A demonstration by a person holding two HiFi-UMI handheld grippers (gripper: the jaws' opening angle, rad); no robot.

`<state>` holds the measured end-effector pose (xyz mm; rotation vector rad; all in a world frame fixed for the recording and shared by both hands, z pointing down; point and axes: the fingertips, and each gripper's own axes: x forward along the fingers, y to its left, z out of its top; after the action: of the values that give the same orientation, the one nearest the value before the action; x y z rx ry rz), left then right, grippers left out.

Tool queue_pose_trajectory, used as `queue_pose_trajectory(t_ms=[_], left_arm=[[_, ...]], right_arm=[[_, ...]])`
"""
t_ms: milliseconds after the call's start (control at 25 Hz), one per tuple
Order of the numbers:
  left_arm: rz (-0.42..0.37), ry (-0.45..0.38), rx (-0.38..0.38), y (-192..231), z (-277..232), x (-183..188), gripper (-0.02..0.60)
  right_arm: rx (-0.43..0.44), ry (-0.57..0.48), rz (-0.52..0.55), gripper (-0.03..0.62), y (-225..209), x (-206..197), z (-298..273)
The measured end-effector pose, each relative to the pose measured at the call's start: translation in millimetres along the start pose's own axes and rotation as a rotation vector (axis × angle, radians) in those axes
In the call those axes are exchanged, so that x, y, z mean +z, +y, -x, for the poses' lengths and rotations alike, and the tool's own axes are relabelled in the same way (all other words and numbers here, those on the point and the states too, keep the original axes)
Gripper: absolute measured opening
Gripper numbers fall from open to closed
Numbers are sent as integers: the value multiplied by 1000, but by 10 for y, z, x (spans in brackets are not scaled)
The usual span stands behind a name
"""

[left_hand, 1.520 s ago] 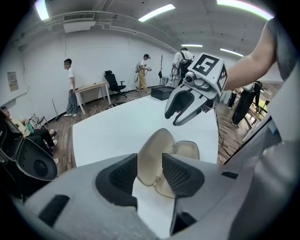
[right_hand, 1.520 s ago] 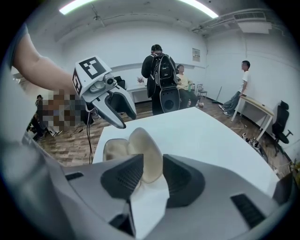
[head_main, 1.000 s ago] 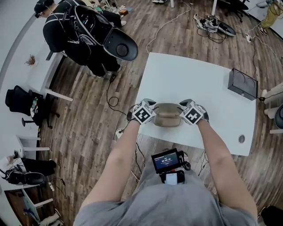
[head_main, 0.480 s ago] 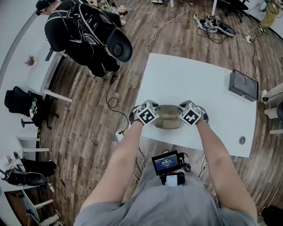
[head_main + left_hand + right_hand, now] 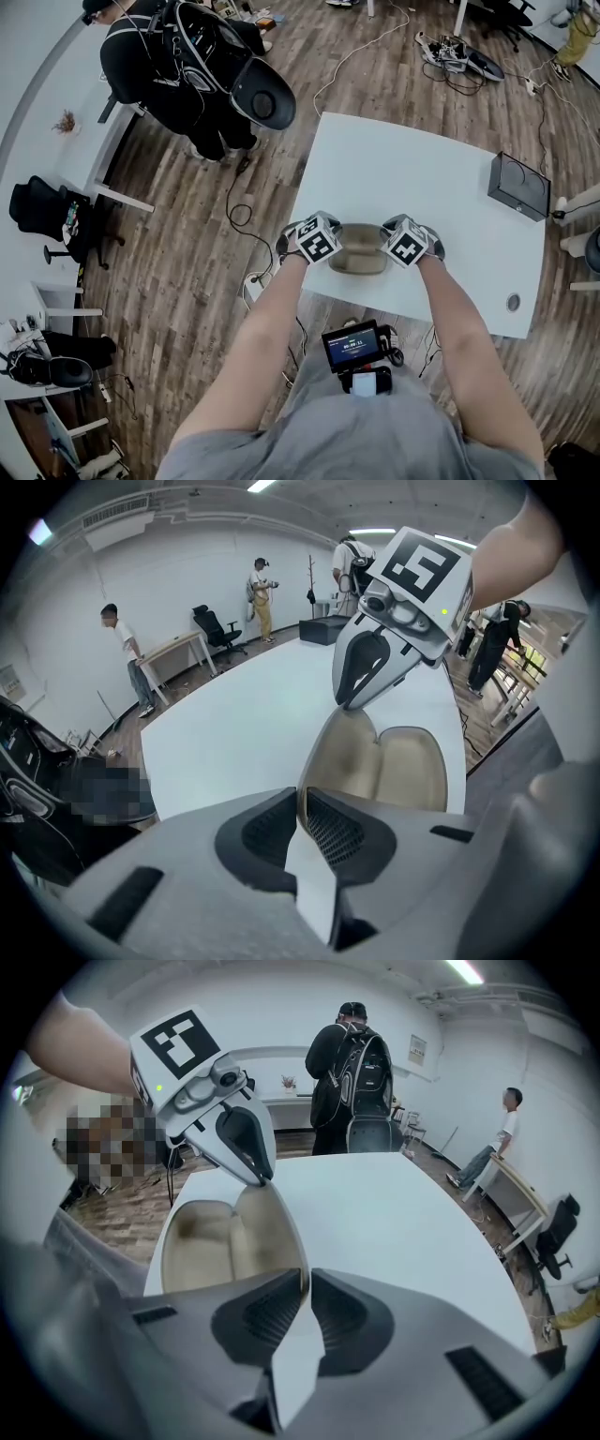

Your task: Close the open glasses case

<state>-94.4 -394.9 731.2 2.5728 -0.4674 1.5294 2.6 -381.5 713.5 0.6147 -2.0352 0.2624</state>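
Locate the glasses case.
Head view: the glasses case lies open at the table's near edge, between the right gripper and the left gripper, whose jaws have just been closing.

L gripper (image 5: 301, 803): jaws have just been closing. The gap is now a slit, w/ pads pinched on the thin rim of the glasses case (image 5: 398, 766) at its 9 o'clock end. In head view the L gripper has slid a touch toward 3 o'clock vs a sec ago, so its marker cube now overlaps that end of the case. Bkgd: bystander in black (image 5: 136, 61), approx 11 o'clock, has shifted slightly toward 3 o'clock.
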Motion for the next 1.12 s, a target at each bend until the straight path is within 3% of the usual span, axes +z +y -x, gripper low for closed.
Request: queue_pose_trajectory(t_ms=[360, 880, 1120], left_arm=[[-25, -37, 10, -76, 173, 11, 41], [-87, -171, 185, -357, 434, -16, 41], [-74, -194, 206, -542, 497, -92, 41]], right_arm=[[-21, -27, 59, 46, 108, 74, 112], [-220, -181, 166, 46, 364, 50, 373], [-221, -202, 213, 46, 555, -5, 446]])
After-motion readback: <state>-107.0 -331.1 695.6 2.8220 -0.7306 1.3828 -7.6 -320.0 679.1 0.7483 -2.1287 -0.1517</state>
